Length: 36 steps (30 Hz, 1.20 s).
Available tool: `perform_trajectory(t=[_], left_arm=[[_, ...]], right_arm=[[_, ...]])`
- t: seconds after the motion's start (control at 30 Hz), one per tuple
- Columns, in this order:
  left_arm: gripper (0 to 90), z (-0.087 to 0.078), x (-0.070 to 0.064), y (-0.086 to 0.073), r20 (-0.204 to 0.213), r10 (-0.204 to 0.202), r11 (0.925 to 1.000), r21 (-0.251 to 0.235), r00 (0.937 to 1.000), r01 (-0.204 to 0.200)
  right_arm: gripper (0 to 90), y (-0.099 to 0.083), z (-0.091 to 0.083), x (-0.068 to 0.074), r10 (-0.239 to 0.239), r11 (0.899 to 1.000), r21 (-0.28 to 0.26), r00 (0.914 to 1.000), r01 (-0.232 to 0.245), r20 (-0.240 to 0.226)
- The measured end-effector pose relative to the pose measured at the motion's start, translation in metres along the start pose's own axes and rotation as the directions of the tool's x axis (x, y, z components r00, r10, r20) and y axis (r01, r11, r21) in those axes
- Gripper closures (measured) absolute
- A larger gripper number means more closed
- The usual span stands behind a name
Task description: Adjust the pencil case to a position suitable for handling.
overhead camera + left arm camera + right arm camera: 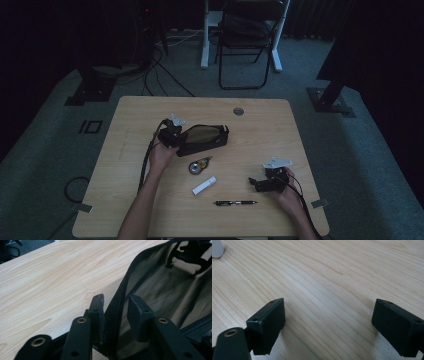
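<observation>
A black zip pouch [205,137] lies open at the table's middle. My left gripper [177,141] is at its left end. In the left gripper view the left gripper [115,312] is shut on the pouch's zipper rim [117,307], and the mesh lining [162,290] opens beyond it. My right gripper [253,184] rests low at the front right, jaws pointing left. The right gripper [328,325] stands open over bare wood with nothing between its fingers. A round tape dispenser [198,165], a white stick [205,185] and a black pen [235,203] lie in front of the pouch.
The wooden table [130,125] has a round cable grommet [238,111] near its far edge. A folding chair [247,40] and cables stand on the floor beyond. A pale object's rounded corner [215,248] shows at the top left of the right gripper view.
</observation>
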<state>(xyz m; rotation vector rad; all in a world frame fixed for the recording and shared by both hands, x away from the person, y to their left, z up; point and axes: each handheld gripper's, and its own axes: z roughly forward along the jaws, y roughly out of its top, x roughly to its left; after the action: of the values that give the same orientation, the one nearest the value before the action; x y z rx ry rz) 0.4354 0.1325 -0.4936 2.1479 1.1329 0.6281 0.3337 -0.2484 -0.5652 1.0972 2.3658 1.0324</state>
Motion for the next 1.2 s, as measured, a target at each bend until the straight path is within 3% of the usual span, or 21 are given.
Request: perform_trajectory(t=[0.33, 0.5, 0.67, 0.9, 1.2], left_arm=[[75.4, -0.011, -0.005, -0.015, 0.036, 0.077, 0.997, -0.005, 0.9963, -0.077], [80.3, -0.022, -0.005, -0.024, 0.052, 0.097, 0.9953, -0.015, 0.994, -0.096], [80.7, -0.031, -0.009, -0.034, 0.068, 0.093, 0.9954, -0.03, 0.9933, -0.091], [80.3, -0.043, -0.027, -0.045, 0.07, 0.082, 0.9961, -0.039, 0.9942, -0.079], [79.2, -0.052, -0.043, -0.052, 0.038, 0.078, 0.9965, -0.035, 0.9962, -0.077]], right_arm=[[11.6, 0.0, 0.0, 0.0, 0.0, 1.0, 0.0, 1.0, 0.0, 0.0], [11.5, 0.0, 0.0, 0.0, -0.001, 1.0, 0.0, 1.0, 0.001, 0.0], [11.6, 0.0, 0.0, 0.0, 0.001, 1.0, 0.0, 1.0, -0.001, 0.0], [11.6, 0.0, 0.0, 0.0, 0.001, 1.0, 0.0, 1.0, -0.001, 0.0], [11.6, 0.0, 0.0, 0.0, 0.001, 1.0, 0.0, 1.0, -0.001, 0.0]])
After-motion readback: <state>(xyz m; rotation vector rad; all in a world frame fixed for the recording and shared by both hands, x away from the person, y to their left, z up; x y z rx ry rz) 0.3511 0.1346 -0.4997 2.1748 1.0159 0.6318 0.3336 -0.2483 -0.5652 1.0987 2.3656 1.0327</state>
